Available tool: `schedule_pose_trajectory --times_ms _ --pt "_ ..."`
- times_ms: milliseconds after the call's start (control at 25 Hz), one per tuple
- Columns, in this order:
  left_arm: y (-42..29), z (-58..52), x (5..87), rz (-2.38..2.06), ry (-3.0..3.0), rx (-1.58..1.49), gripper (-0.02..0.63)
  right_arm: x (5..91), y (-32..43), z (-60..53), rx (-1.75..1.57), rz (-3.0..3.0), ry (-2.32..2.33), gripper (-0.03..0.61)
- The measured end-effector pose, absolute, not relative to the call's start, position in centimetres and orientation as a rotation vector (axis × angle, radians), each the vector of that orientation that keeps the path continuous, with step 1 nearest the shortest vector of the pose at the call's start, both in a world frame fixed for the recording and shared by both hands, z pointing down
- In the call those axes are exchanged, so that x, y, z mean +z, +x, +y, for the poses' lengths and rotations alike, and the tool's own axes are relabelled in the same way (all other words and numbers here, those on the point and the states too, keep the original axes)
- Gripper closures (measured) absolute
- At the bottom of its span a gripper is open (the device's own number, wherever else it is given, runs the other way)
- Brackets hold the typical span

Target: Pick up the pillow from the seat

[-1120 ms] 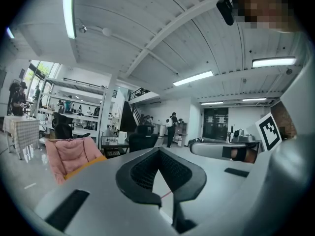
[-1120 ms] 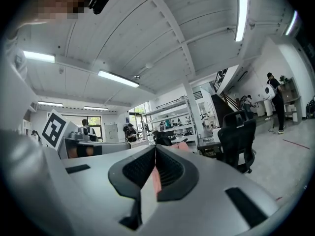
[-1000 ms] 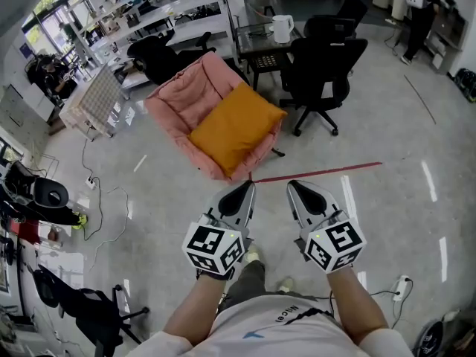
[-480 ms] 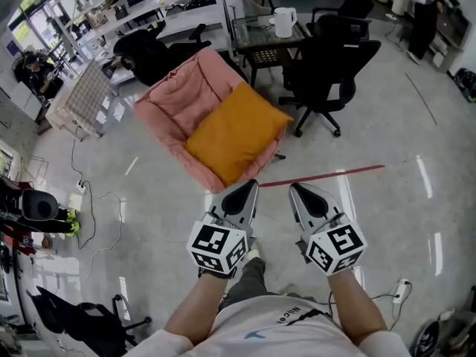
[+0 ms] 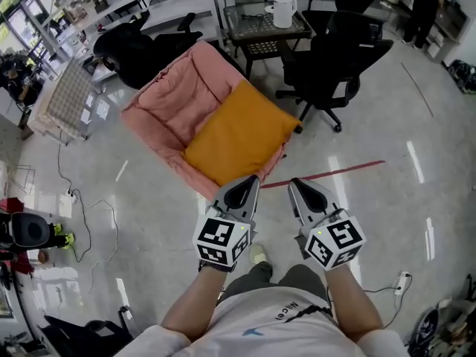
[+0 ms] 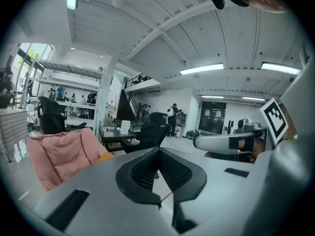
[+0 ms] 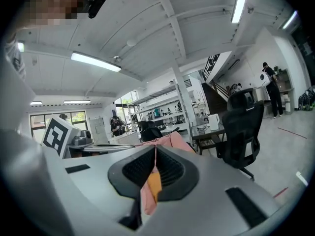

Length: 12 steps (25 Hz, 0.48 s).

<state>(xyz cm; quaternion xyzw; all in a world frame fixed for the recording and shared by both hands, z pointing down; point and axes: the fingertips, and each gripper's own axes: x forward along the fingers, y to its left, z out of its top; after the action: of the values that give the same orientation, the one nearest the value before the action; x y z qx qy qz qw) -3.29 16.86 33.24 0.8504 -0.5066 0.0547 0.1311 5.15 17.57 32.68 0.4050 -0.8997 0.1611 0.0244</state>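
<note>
An orange pillow [image 5: 239, 133] lies on the seat of a pink padded chair [image 5: 172, 103] in the middle of the head view. My left gripper [image 5: 250, 181] hovers just in front of the chair's near edge, jaws shut and empty. My right gripper [image 5: 295, 184] hangs beside it over the floor, also shut with nothing held. In the right gripper view the pillow [image 7: 153, 183] and pink chair [image 7: 173, 140] show through the gap behind the closed jaws. The left gripper view has the pink chair [image 6: 59, 151] at the left.
A black office chair [image 5: 335, 65] stands right of the pink chair. A small table [image 5: 251, 37] with a white kettle [image 5: 281, 10] is behind it. Another black chair [image 5: 137, 49] and a mesh crate [image 5: 65, 99] stand at left. A red tape line [image 5: 327, 175] crosses the floor.
The pink chair and pillow have come nearer and lower in the head view as I step forward. Both grippers stay shut side by side, now close to the chair's front edge.
</note>
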Motion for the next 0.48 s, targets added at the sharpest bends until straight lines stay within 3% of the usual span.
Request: schedule_pose_trajectory --times_ms 480 --pt "-7.2 6.0 38.2 -1.405 2.400 0.252 0.604 38.3 4.0 6.9 0.786 -2.703 1.371 0.558"
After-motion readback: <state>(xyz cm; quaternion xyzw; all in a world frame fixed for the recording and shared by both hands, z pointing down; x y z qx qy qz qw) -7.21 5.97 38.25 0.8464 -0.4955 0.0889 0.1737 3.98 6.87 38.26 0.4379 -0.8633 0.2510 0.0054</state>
